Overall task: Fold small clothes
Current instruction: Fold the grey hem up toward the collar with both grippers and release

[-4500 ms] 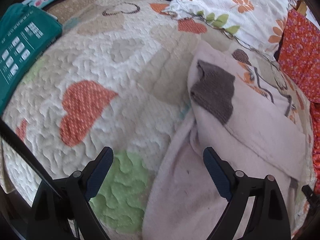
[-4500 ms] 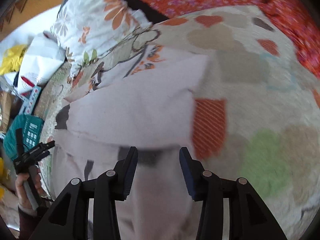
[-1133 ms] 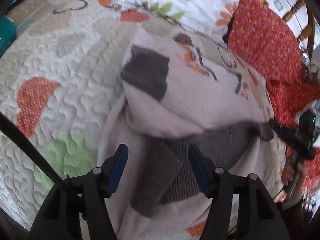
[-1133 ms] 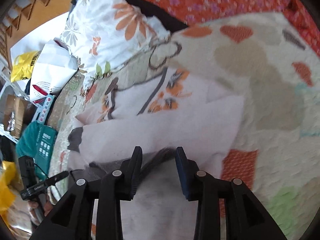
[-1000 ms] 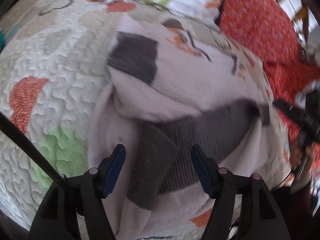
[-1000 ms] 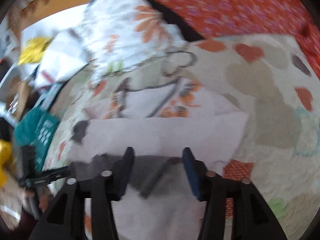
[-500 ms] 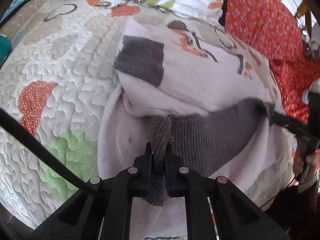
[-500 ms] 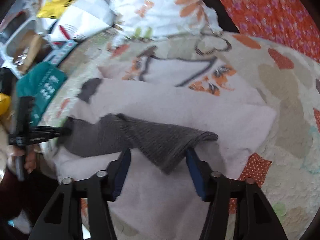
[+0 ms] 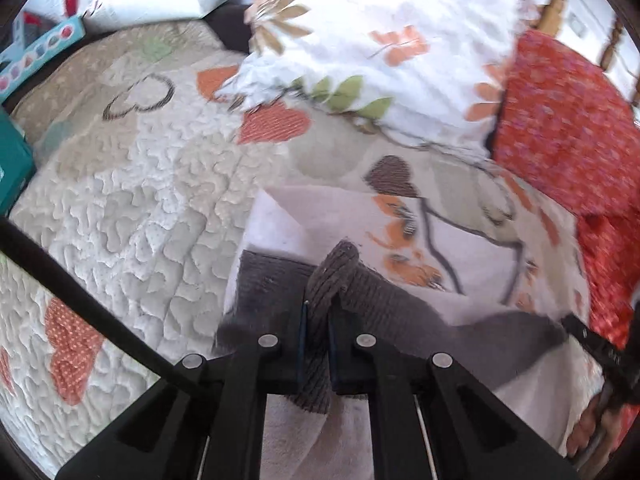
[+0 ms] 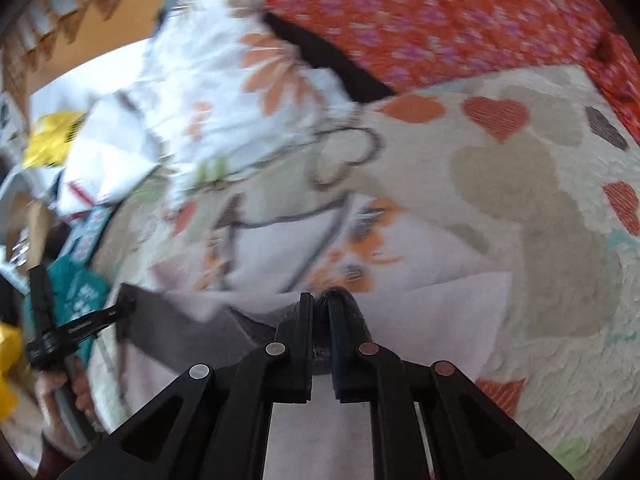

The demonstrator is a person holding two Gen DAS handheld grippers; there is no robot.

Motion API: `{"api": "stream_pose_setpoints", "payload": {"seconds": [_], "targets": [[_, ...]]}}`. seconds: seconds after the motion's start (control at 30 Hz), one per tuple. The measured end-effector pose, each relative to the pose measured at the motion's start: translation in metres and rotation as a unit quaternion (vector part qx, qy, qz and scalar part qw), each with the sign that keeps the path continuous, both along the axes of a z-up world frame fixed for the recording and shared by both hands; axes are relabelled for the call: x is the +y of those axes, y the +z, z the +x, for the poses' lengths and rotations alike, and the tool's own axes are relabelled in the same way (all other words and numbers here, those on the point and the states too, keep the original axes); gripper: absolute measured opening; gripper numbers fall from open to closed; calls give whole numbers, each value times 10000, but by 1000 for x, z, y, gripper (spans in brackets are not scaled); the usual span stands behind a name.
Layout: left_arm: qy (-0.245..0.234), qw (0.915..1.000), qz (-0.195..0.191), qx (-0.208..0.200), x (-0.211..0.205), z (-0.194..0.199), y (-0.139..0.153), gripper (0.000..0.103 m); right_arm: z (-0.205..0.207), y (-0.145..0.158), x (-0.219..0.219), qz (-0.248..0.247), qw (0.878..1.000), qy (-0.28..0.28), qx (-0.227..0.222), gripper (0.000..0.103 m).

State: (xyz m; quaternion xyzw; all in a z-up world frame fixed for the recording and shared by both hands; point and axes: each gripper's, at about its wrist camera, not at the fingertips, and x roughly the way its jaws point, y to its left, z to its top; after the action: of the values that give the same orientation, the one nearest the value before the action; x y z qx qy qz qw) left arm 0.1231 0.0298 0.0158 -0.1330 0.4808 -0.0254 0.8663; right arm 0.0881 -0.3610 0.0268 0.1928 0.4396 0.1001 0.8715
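A small pale pink sweater (image 9: 320,216) with an orange and grey print and a grey ribbed hem (image 9: 384,300) lies on the heart-patterned quilt (image 9: 160,184). My left gripper (image 9: 318,312) is shut on one end of the grey hem, held above the folded body. My right gripper (image 10: 320,308) is shut on the other end of the hem (image 10: 344,304). The hem band (image 10: 192,328) stretches between them over the pink sweater (image 10: 440,304). Each gripper shows at the other view's edge: the right one (image 9: 592,344), the left one (image 10: 80,328).
A white floral pillow (image 9: 380,40) and a red patterned cushion (image 9: 560,120) lie beyond the sweater. A teal box (image 9: 12,160) sits at the quilt's left edge. White and yellow bags (image 10: 80,136) lie off the bed. The quilt (image 10: 540,200) extends right.
Both grippers closed on the grey hem, lifted it and carried it forward over the folded sweater body; the hem now lies farther up toward the printed part.
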Motion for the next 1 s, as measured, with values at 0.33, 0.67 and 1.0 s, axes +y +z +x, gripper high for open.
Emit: {"api": "stream_pose_setpoints", "payload": {"seconds": [0.33, 0.67, 1.0], "targets": [[554, 9983, -70, -185, 28, -13, 9, 38, -5, 0, -34, -117, 9979, -637, -11, 47], [-590, 9968, -469, -277, -9, -25, 7, 64, 0, -17, 21, 427, 9972, 612, 102, 39], [50, 9946, 990, 303, -25, 0, -22, 66, 4, -33, 14, -1167, 9919, -174, 461, 24]]}}
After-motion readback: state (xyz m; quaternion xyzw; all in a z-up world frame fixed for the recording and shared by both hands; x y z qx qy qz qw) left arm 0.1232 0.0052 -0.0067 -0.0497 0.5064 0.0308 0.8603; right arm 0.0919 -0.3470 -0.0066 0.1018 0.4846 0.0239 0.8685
